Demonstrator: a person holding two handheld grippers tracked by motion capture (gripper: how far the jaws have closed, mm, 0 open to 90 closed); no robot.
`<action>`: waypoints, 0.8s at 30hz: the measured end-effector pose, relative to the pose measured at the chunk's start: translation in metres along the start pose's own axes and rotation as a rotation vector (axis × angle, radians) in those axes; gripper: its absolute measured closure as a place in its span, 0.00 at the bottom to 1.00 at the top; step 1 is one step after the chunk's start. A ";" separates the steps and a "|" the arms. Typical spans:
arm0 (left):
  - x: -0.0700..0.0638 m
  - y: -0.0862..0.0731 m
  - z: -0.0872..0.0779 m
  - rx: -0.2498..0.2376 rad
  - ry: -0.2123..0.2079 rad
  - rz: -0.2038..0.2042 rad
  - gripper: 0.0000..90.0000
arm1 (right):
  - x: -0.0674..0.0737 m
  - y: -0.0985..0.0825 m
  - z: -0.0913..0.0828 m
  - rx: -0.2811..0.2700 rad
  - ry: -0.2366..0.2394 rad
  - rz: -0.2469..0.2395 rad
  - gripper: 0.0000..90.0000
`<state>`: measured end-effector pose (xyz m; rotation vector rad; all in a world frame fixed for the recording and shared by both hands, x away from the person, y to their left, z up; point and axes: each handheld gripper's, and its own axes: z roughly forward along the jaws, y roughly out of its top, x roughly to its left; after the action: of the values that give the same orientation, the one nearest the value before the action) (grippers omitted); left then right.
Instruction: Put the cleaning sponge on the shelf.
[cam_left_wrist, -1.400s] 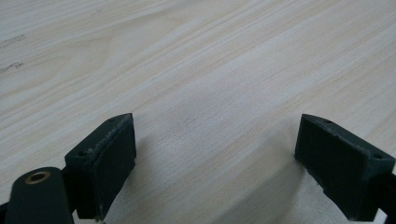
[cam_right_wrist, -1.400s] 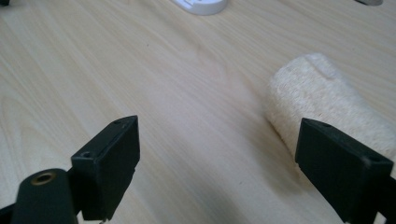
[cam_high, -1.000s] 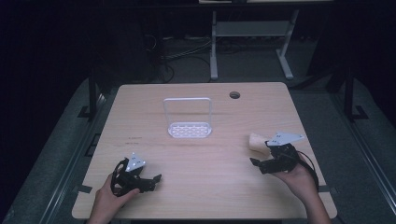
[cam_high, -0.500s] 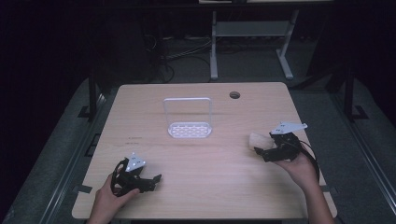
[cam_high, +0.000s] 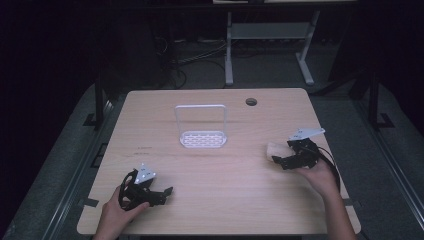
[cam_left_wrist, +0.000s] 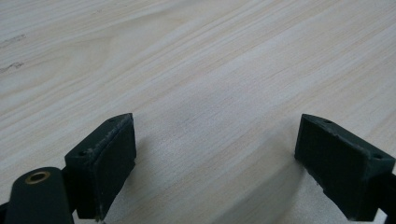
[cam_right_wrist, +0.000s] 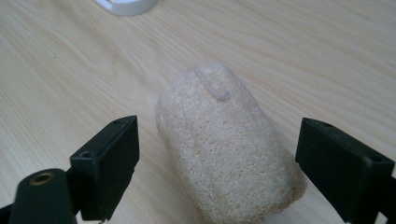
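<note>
looks like the grab is just being set up here: the right claw (cam_right_wrist: 217, 158) is spread wide with its jaws on either side of a loofah sponge (cam_right_wrist: 229, 149), neither jaw touching it as far as the right gripper view shows. the loofah lies on its side on the table (cam_high: 225, 175), toward the right edge, well apart from the white wire-handled rack (cam_high: 202, 131) in the middle. the next move probably calls for pushing in a bit further and squeezing gently, since that thing looks soft and could roll. the left claw (cam_left_wrist: 215, 163) is released too, resting low over bare wood with nothing between the jaws. no brand or readable writing anywhere, just faint dark marks on the tabletop.
</note>
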<state>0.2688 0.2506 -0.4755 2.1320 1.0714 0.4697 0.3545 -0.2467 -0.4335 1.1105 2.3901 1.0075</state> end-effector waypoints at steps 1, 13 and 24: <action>0.000 0.000 0.000 0.000 0.000 0.000 0.13 | 0.000 0.000 0.001 -0.001 0.000 0.003 0.15; 0.000 0.000 0.000 -0.002 0.000 -0.003 0.13 | -0.005 -0.005 0.017 0.025 0.000 0.008 0.15; 0.000 0.000 0.000 -0.003 0.001 -0.003 0.13 | -0.004 -0.008 0.023 0.042 -0.002 0.015 0.16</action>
<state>0.2688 0.2504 -0.4756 2.1281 1.0733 0.4702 0.3652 -0.2425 -0.4549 1.1454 2.4155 0.9647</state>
